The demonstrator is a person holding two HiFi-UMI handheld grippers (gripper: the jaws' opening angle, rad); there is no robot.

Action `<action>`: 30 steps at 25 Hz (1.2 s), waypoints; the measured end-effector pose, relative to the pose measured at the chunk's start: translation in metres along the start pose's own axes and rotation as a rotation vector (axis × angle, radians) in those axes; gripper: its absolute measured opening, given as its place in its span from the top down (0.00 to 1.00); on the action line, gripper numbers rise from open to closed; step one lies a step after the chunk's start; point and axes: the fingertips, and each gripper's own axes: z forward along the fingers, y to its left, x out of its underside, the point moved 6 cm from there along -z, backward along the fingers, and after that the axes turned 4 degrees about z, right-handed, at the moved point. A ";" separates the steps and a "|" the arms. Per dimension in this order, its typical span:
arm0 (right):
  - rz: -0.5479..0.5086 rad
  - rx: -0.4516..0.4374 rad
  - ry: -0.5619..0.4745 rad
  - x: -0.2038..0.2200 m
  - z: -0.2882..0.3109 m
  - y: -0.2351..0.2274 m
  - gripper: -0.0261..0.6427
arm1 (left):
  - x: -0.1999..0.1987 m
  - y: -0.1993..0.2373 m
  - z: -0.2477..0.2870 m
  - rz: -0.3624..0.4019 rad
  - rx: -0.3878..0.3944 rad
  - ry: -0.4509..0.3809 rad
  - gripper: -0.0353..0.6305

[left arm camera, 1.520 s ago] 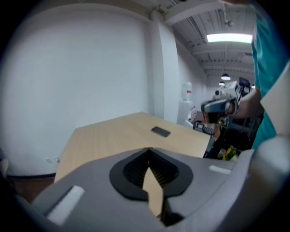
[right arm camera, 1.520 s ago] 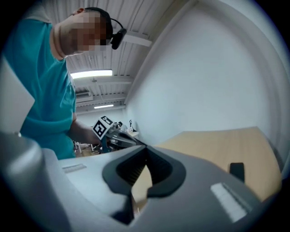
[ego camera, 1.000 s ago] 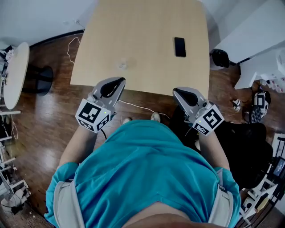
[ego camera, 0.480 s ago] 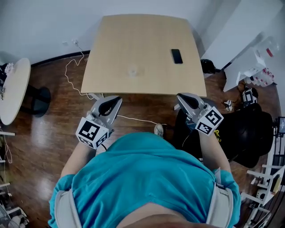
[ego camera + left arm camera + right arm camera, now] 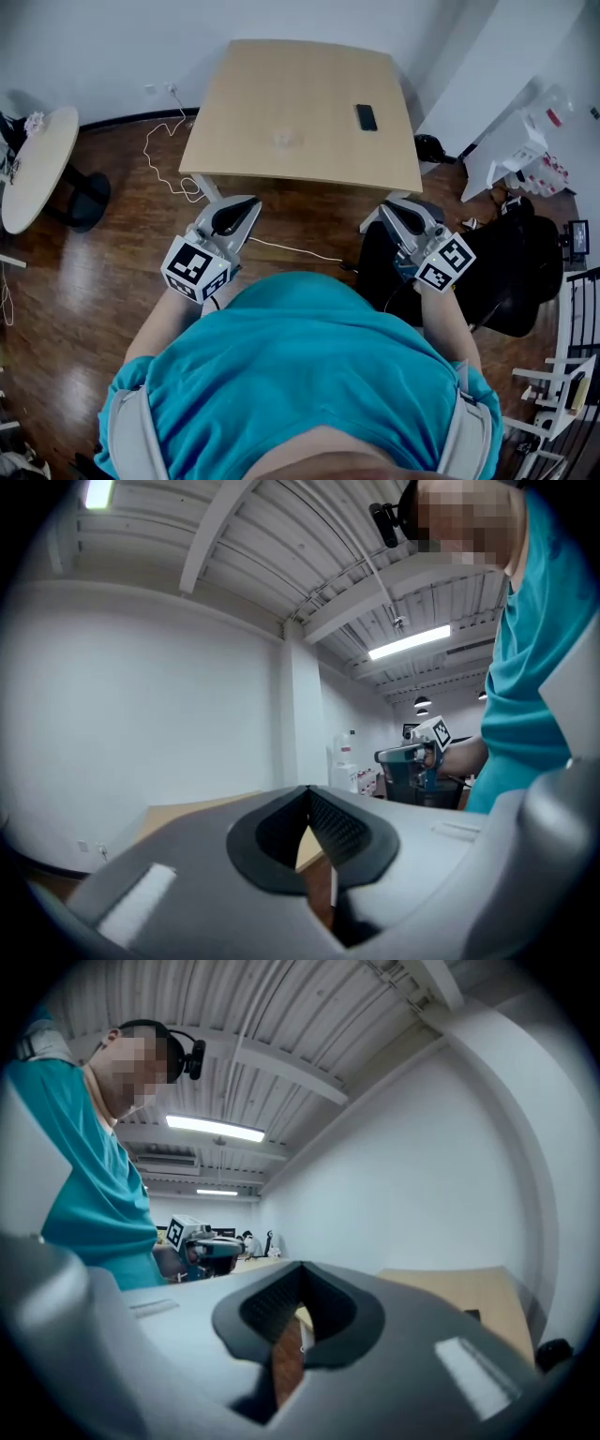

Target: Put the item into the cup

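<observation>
Table (image 5: 309,84) w/ cup (image 5: 285,140) well ahead of L hand-held gripper (image 5: 246,202)

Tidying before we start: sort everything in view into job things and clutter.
Job: light wooden table; small clear object on it, perhaps the cup; left tool, right tool, both shut and empty.
Clutter: black phone; round white side table; white floor cable; black chair.

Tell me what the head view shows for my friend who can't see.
A person in a teal shirt stands back from a wooden table, holding the left claw and right claw, both shut and empty. A black phone and a small pale thing lie on the table.
</observation>
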 end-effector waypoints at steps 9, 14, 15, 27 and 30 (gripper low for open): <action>-0.002 -0.075 0.058 0.037 -0.100 0.044 0.96 | 0.002 -0.122 0.001 -0.147 -0.035 0.011 0.94; 0.053 -0.092 0.050 0.046 -0.118 0.066 0.96 | 0.010 -0.159 -0.014 -0.159 -0.028 0.039 0.94; 0.058 -0.090 0.051 0.048 -0.116 0.071 0.96 | 0.012 -0.159 -0.018 -0.160 -0.030 0.043 0.94; 0.122 -0.041 0.046 0.059 -0.078 0.104 0.96 | 0.024 -0.130 -0.063 -0.161 -0.018 0.033 0.94; 0.100 -0.032 0.052 0.057 -0.075 0.106 0.96 | 0.022 -0.125 -0.061 -0.159 -0.001 0.025 0.94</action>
